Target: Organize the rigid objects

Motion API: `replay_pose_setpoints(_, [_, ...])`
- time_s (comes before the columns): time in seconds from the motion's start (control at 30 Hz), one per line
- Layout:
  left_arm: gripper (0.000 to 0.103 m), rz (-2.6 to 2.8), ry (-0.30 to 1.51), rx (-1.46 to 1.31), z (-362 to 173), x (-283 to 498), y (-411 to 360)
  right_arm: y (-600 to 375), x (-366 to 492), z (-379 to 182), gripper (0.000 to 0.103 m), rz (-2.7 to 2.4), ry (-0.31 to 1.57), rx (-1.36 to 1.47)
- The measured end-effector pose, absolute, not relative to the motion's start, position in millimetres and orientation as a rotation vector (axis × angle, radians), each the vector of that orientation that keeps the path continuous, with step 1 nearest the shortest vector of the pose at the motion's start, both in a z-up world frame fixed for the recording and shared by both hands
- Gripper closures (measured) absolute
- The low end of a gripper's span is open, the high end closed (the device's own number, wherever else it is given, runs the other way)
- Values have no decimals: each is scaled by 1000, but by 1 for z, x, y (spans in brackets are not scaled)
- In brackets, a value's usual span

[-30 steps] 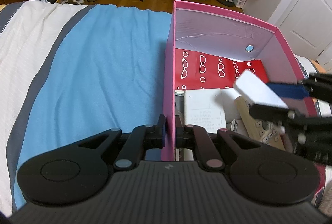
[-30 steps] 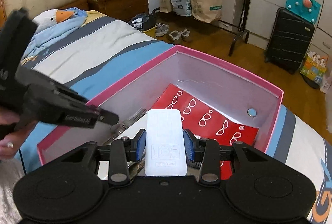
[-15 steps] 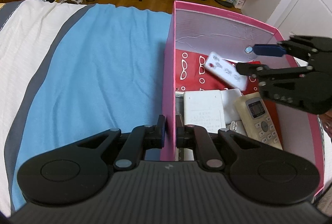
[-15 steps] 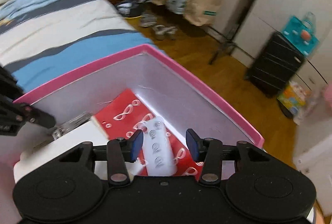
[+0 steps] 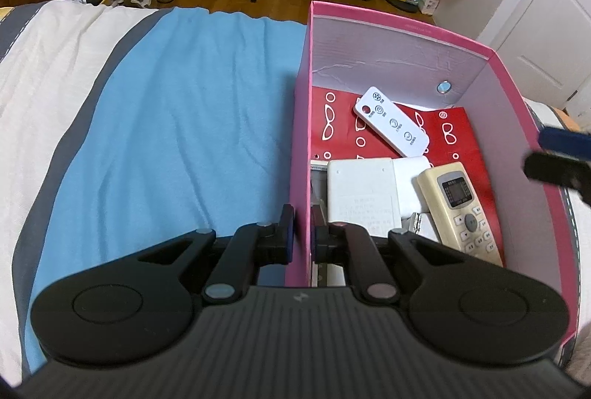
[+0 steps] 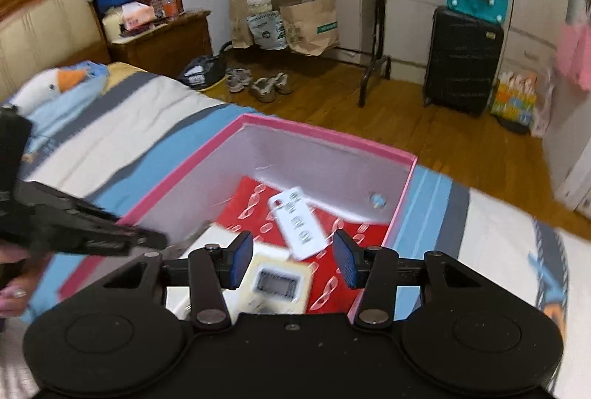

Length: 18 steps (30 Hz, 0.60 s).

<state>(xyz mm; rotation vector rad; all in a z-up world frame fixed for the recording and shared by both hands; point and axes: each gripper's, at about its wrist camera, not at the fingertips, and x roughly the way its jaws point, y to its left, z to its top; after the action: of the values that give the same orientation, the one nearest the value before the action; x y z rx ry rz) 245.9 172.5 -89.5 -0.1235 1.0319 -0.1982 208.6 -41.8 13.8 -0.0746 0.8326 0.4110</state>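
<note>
A pink box (image 5: pixel 301 125) stands on the bed. My left gripper (image 5: pixel 300 238) is shut on its near left wall. Inside lie a white remote (image 5: pixel 391 121) on a red glasses-print bag (image 5: pixel 458 136), a beige air-conditioner remote (image 5: pixel 460 205) and a white flat box (image 5: pixel 360 194). My right gripper (image 6: pixel 292 258) is open and empty, above the box's near right side. The white remote (image 6: pixel 298 223) lies below and beyond its fingers. The right gripper's fingertips (image 5: pixel 554 164) show at the right edge of the left wrist view.
The bed has a blue, white and grey striped cover (image 5: pixel 177 125). A goose plush (image 6: pixel 48 85) lies near the headboard. A black suitcase (image 6: pixel 461 62), paper bags (image 6: pixel 310 26), shoes (image 6: pixel 266 87) and a clothes rack stand on the wooden floor beyond.
My right gripper let go of the white remote, which now lies on the red bag in the box. The right gripper opened wide and pulled back to the right. The left gripper stayed put.
</note>
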Motion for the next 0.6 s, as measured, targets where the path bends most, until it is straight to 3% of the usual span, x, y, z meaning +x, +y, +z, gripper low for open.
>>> replay_pose_setpoints(0.53, [94, -127, 944, -50, -37, 184, 163, -66, 118, 65, 48, 289, 657, -49])
replay_pose_setpoints(0.6, [89, -124, 929, -48, -25, 175, 160, -75, 109, 68, 48, 272, 658, -17])
